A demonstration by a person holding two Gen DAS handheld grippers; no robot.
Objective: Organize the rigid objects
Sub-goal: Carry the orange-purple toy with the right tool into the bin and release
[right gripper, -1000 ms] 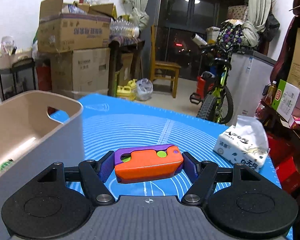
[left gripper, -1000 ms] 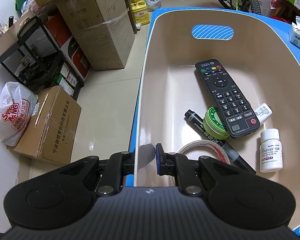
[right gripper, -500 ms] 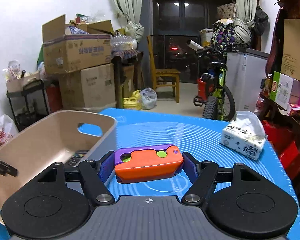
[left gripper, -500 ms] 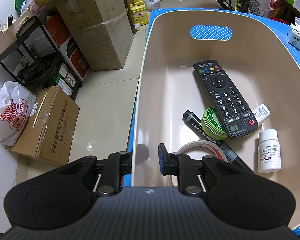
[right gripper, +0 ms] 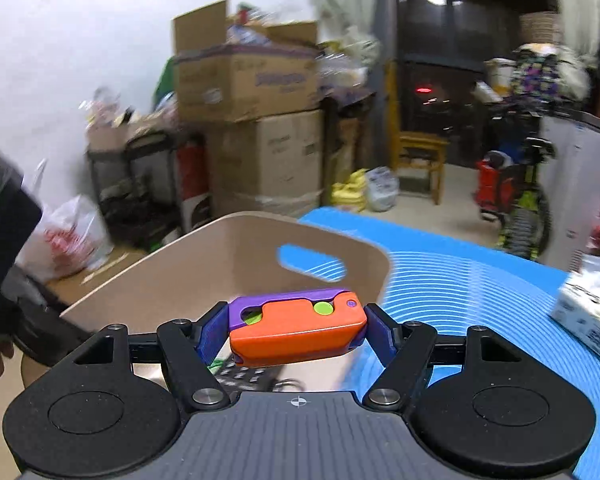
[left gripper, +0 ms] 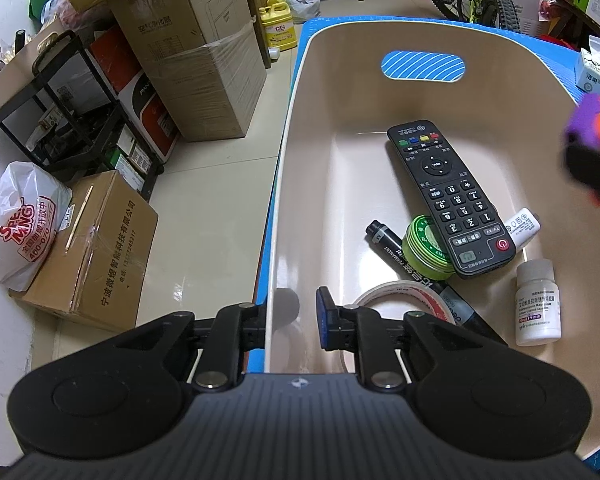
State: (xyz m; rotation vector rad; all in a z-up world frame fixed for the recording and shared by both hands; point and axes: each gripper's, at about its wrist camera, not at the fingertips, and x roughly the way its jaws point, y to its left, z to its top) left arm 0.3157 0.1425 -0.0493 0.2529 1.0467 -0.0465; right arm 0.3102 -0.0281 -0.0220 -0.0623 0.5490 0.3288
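Toy (right gripper: 298, 330) orange-purple, clamped between right gripper (right gripper: 296, 330) fingers above bin (right gripper: 204, 264) | left gripper (left gripper: 292, 316) spread, straddling bin wall at 6 o'clock | remote (left gripper: 448, 196) inside bin

cardboard boxes (left gripper: 204, 64) are standing stacked beside a black rack (left gripper: 60, 120); a white plastic bag (left gripper: 20, 220) is leaning on another box (left gripper: 96, 248); a yellow jug (left gripper: 278, 26) is sitting on the floor.
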